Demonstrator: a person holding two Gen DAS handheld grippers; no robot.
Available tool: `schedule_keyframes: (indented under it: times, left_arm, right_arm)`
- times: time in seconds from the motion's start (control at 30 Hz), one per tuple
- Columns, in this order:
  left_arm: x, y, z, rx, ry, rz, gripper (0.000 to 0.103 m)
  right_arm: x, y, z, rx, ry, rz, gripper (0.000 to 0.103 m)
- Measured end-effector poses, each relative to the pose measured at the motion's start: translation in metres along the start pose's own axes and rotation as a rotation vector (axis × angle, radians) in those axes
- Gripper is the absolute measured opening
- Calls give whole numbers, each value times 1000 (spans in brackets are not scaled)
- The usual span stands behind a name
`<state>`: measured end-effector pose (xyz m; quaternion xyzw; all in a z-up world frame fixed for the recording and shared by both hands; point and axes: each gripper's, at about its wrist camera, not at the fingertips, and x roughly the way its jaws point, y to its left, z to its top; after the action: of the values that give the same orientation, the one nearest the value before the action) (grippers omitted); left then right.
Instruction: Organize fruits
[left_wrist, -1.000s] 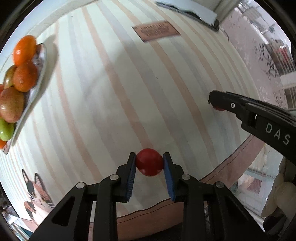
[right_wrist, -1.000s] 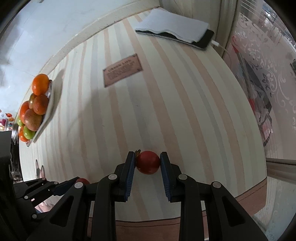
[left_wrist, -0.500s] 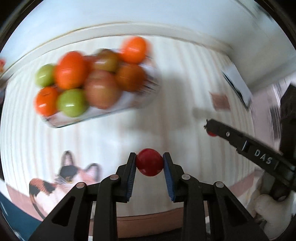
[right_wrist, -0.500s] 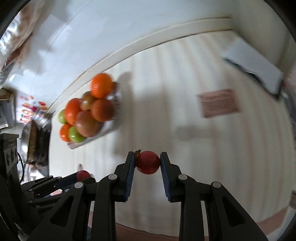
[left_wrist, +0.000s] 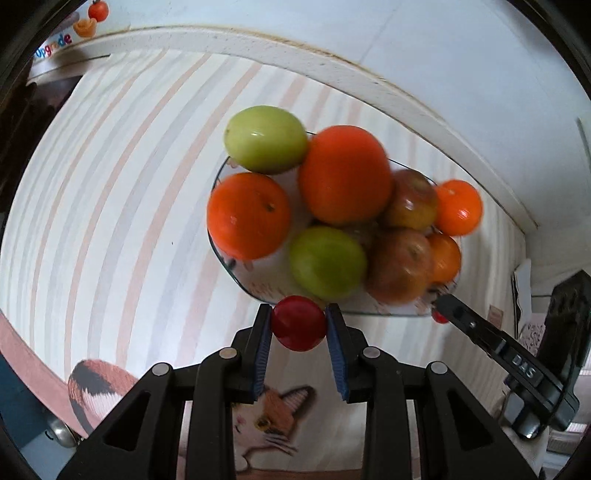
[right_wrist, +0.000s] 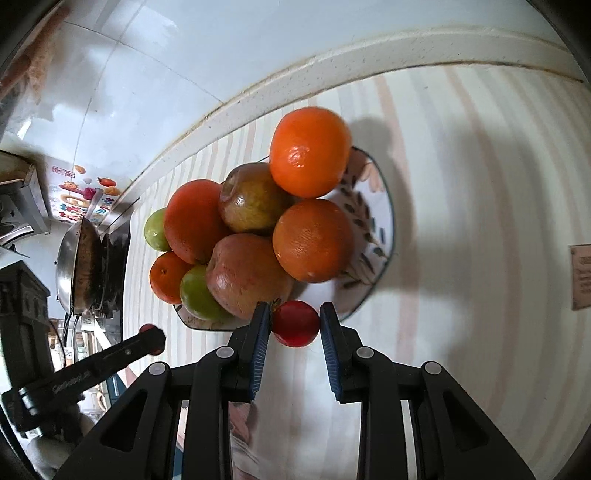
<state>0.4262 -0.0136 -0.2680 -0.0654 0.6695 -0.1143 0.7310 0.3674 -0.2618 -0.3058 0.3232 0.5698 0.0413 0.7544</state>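
fruits (left_wrist: 343, 173) piled on plate (right_wrist: 373, 218), plate on table (left_wrist: 110, 184)

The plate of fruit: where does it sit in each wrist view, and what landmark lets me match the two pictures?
Left wrist view: the plate fills the centre, just beyond the left gripper shut on a small red fruit.
Right wrist view: the plate lies centre, slightly left, beyond the right gripper and its own red fruit.
Shared landmark: the white ledge behind the plate.

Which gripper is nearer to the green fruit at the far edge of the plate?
Left. The left gripper faces the side of the plate where that green fruit sits; the right gripper sits at the opposite side, with the pile between.
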Motion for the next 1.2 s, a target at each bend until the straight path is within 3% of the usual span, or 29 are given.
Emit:
schedule_keyframes:
  times: [0.1,0.17,0.23,0.27,0.37,0.43,0.5,0.53,0.77,1.2]
  left_arm:
    - [11,7,6,2,19,25,27]
    - [18,10,7,-11,37,59,27]
    - [20,13,8,-14,36,59,31]
    - [20,14,9,-15,34,70,34]
    - [16,17,9,-26,20,65,46]
    - [9,19,8,-16,-5,76,70]
    - [4,18,7,3,-26,102,86]
    - [1,17,4,15,-34,112,89]
    - [-13,7,-22,69,-78,209,89]
    - [-56,-20,-47,62,-217,246,89]
  right_arm:
    - [10,5,4,8,17,4,33]
    - [12,5,5,18,20,-4,52]
    - [8,5,6,24,9,0,84]
    - [7,7,6,21,8,2,86]
    - [2,13,7,5,7,-22,87]
    - [-3,15,5,-22,9,-68,93]
    - [-8,21,4,-74,-3,-138,94]
    - [-10,26,3,-103,-13,-177,94]
    - [-25,54,-6,-239,-70,-358,98]
    - [-62,68,-15,-333,-124,-380,98]
